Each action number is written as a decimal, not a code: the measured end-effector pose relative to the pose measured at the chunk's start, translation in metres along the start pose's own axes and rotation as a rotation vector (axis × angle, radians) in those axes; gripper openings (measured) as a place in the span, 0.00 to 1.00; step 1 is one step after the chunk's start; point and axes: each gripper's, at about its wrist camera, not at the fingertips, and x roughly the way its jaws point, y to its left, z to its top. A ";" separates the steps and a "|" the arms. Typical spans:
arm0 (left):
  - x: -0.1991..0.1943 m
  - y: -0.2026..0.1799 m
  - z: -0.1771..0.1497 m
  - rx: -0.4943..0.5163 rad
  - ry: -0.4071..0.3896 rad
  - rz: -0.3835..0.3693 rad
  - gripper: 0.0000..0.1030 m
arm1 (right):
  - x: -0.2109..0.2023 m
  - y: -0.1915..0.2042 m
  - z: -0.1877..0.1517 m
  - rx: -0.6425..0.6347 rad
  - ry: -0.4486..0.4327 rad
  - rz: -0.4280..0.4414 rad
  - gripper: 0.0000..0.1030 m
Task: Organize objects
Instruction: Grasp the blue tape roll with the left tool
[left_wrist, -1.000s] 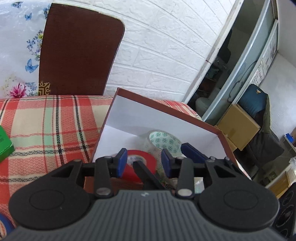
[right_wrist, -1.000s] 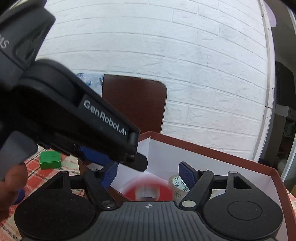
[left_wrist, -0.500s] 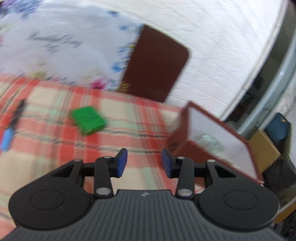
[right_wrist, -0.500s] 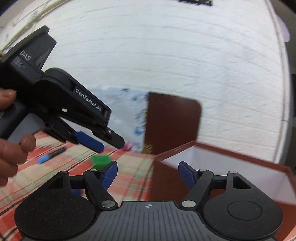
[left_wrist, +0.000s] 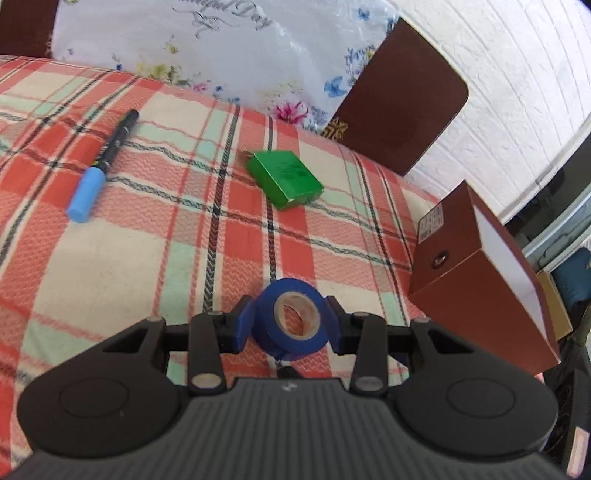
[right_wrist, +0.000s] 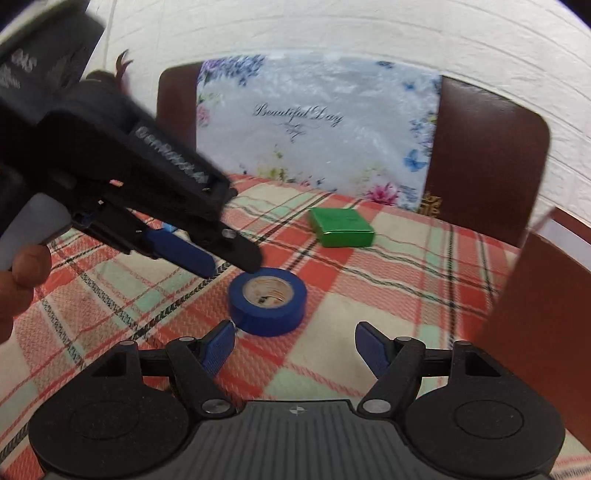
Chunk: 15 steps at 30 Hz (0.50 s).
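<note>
A blue tape roll (left_wrist: 291, 325) lies flat on the plaid cloth. My left gripper (left_wrist: 290, 325) is open, with one blue finger on each side of the roll. In the right wrist view the roll (right_wrist: 267, 301) lies on the cloth with the left gripper (right_wrist: 232, 266) just above it. My right gripper (right_wrist: 295, 347) is open and empty, just short of the roll. A green box (left_wrist: 282, 177) and a blue-capped marker (left_wrist: 103, 162) lie farther back. The brown box (left_wrist: 480, 280) stands at the right.
The plaid-covered table (left_wrist: 110, 258) stretches left. A floral plastic sheet (right_wrist: 314, 129) leans on brown chair backs (left_wrist: 402, 114) behind it. The white brick wall (right_wrist: 332, 33) is at the back. A cardboard carton (left_wrist: 554, 302) sits beyond the table's right edge.
Both grippers swung left, away from the brown box with the red tape in it. The left gripper came down around the blue tape roll, and the right gripper now faces it.
</note>
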 end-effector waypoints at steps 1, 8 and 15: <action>0.007 0.002 0.000 0.000 0.021 0.018 0.34 | 0.006 0.002 0.004 -0.008 0.010 0.005 0.67; 0.007 0.023 -0.013 -0.070 -0.001 -0.026 0.21 | 0.030 0.006 0.013 0.013 0.051 0.059 0.54; -0.004 0.003 -0.027 -0.021 0.023 0.003 0.21 | 0.012 0.009 0.004 0.049 0.039 0.057 0.54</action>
